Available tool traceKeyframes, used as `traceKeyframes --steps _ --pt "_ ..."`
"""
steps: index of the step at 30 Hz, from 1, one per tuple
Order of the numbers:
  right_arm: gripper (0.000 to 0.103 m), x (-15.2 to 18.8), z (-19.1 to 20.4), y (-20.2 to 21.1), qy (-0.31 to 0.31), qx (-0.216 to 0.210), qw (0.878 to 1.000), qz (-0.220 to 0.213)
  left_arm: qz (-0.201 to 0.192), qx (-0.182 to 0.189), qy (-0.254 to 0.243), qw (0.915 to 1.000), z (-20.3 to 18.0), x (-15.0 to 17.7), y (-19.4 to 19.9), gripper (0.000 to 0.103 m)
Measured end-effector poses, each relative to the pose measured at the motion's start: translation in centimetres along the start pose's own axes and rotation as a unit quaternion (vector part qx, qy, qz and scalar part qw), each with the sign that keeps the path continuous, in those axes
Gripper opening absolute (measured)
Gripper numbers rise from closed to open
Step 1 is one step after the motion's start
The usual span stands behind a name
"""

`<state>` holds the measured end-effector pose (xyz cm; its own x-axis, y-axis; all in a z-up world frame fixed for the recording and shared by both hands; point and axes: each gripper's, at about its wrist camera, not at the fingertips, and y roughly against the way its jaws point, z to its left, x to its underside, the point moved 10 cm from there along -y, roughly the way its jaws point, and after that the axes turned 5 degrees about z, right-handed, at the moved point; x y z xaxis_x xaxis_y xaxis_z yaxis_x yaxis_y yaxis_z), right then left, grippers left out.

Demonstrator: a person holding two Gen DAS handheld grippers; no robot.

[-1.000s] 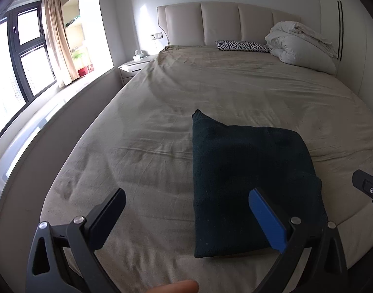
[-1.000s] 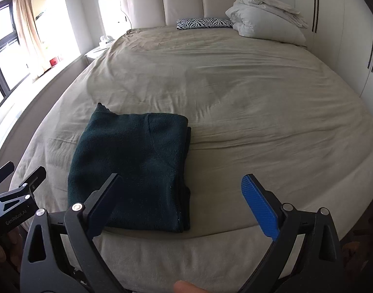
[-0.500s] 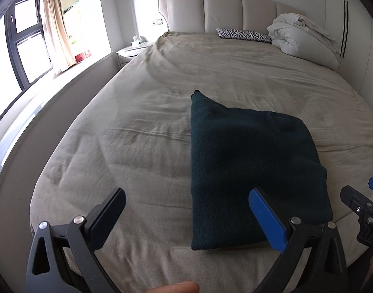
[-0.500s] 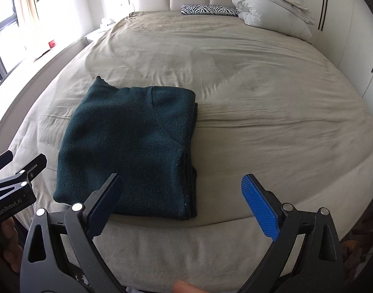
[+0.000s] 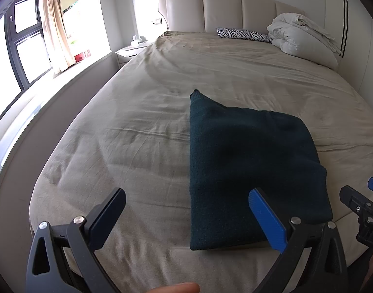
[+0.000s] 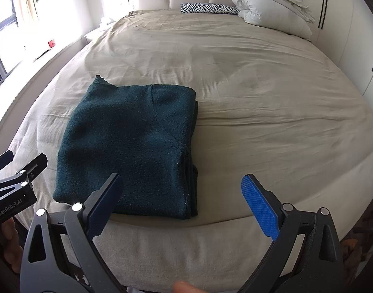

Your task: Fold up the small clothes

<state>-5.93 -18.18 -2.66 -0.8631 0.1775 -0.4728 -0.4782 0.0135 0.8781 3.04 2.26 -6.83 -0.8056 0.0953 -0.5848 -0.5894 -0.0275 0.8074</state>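
Note:
A dark green fleece garment [image 5: 247, 166] lies folded into a rectangle near the foot edge of the bed; the right wrist view shows the same garment [image 6: 130, 146] with its layered edges stacked on the right side. My left gripper [image 5: 186, 217] is open above the foot of the bed, just short of the garment's near left corner, holding nothing. My right gripper [image 6: 181, 202] is open too, over the garment's near right corner and the mattress edge. Each gripper shows at the side of the other's view.
The bed [image 5: 137, 146] has a beige sheet with wrinkles. A zebra-print pillow [image 5: 242, 34] and a bundled white duvet [image 5: 303, 39] lie by the headboard. A nightstand [image 5: 130, 51] and window stand at the left, a white wardrobe [image 6: 352, 36] at the right.
Both grippers have drifted forward and slightly up over the foot of the bed, so the garment sits lower and closer in view. The garment has not moved; both grippers stay open.

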Motion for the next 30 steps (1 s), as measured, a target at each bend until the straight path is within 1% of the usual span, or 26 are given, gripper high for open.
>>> traceKeyframes --steps 30 --pt "0.099 0.15 0.19 -0.07 0.0 -0.002 1.0 0.003 0.0 0.001 0.0 1.0 0.06 -0.03 -0.03 0.103"
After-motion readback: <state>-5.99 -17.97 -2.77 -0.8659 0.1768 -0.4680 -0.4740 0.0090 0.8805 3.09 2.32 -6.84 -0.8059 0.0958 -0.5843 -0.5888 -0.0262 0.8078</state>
